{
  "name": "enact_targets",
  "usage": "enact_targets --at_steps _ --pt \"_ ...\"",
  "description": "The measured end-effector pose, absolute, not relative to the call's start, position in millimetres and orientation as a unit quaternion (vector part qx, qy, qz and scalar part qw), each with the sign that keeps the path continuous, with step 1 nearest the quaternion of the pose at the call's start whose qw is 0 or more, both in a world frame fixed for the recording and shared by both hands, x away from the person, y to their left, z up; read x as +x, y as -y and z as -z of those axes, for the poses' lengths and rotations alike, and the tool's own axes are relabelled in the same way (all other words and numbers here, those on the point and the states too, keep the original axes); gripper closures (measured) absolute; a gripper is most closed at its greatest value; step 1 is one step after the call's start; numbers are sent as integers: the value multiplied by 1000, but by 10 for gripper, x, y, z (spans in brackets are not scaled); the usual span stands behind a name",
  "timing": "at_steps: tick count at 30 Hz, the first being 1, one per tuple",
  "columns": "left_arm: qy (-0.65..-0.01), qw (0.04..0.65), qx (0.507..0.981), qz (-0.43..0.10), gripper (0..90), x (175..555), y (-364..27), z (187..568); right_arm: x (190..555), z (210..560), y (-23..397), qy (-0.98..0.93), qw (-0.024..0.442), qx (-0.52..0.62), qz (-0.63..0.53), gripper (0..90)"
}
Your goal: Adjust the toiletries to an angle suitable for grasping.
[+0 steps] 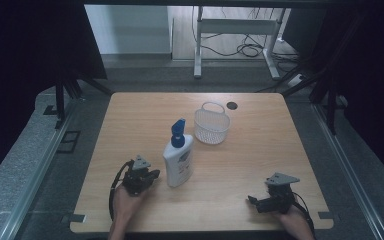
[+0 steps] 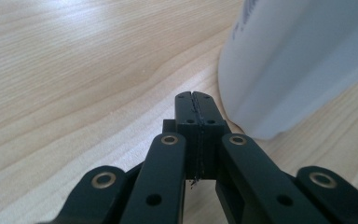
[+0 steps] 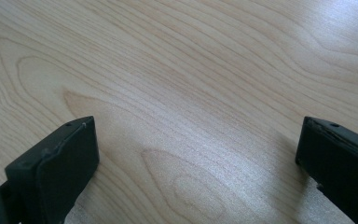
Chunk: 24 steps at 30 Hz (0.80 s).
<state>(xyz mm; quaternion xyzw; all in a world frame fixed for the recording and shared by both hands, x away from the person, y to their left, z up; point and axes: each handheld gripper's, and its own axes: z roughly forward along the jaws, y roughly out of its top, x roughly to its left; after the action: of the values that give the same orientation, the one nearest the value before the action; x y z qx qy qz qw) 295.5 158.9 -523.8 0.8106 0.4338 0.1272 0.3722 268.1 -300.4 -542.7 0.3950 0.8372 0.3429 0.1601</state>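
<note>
Jaws of the left gripper [image 2: 196, 100] are pressing flat against each other, matte black plastic with brass-coloured rivets along the linkage arms, and nothing is sitting between them. In the left gripper view their tips are lying low over the table [image 2: 74, 70], just beside the rounded base of the bottle [image 2: 298, 60], which is standing at about two o'clock from them; whether they are touching it I cannot tell. In the high view the left gripper [image 1: 153, 175] is pointing toward three o'clock, the hand coming up from the near edge behind it.

The bottle [image 1: 178, 160] is smooth white plastic, flat-sided with soft shoulders, topped by a blue pump head, and is standing upright near the middle of the table. At about one o'clock from it a white basket [image 1: 211, 127] with a fine mesh wall and a thin hoop handle is sitting apart.

The right gripper [image 3: 198, 154] is holding its blocky black jaws spread wide over bare, pale wood grain, gripping nothing. In the high view the right gripper [image 1: 251, 200] is resting at about four o'clock from the bottle, well apart, pointing toward nine o'clock.
</note>
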Motion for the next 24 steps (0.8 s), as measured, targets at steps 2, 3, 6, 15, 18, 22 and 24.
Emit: enact_targets --at_steps 2,3,6,15,18,22,24 --pt "-433 371 811 -129 892 2981 -1586 5241 2681 5427 3004 -837 160 395 -343 0" --pt "-433 371 811 -129 892 2993 -1583 5243 2681 5427 3004 -837 160 395 -343 0" --pt "-435 373 810 -128 892 3034 -1577 5247 2681 5427 3004 -837 160 395 -343 0" --pt "-432 379 809 -121 892 3165 -1519 5287 2681 5427 3004 -837 160 395 -343 0" --pt "-428 379 813 -114 892 3196 -1491 5317 2681 5427 3004 -837 160 395 -343 0" --pt "-423 386 813 -106 892 3213 -1443 5341 2681 5427 3004 -837 160 395 -343 0" --pt "-420 389 814 -101 892 3211 -1424 5341 2681 5427 3004 -837 160 395 -343 0"
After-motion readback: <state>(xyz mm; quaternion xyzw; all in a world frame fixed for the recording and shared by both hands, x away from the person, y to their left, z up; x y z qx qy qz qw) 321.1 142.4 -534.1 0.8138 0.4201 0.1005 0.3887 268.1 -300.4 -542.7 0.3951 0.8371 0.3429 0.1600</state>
